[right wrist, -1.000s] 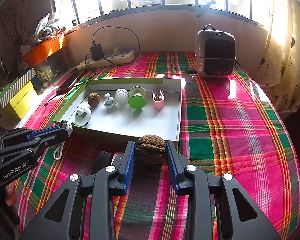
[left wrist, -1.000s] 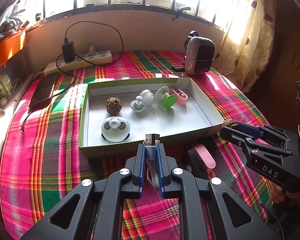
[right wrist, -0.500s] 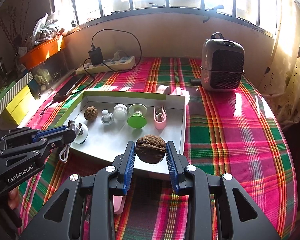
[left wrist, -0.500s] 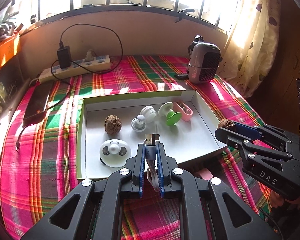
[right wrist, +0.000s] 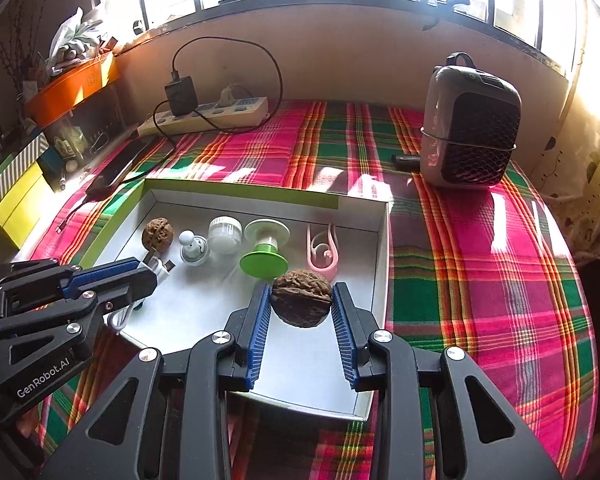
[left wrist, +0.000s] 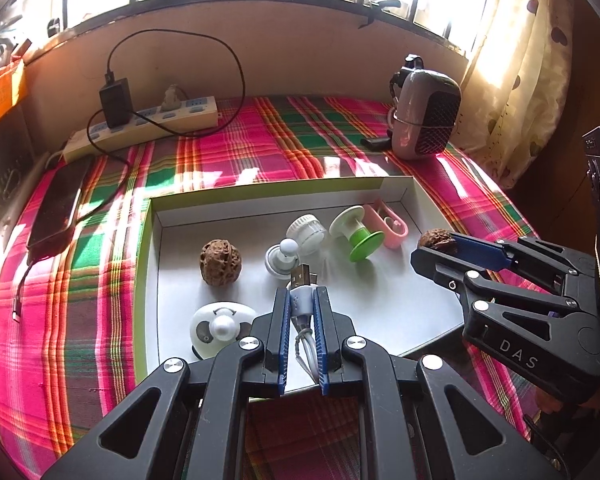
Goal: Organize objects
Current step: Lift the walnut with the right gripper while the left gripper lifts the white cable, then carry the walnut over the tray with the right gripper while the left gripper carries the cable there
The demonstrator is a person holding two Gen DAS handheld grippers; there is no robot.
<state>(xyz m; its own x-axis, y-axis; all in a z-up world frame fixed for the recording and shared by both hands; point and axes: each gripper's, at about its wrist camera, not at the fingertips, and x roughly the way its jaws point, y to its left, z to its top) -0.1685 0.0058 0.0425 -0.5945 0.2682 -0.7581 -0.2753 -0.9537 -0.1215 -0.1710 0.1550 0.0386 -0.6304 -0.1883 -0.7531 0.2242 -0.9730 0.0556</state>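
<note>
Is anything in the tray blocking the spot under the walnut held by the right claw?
Nothing visible does. The walnut hangs over bare tray floor; the green spool and pink clip lie just beyond it.

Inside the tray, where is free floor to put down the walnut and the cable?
Free floor: the near right part of the tray, under the held walnut, in front of the pink clip. Crowded: the far row from the other walnut to the green spool, and the near left by the white round toy.
</note>
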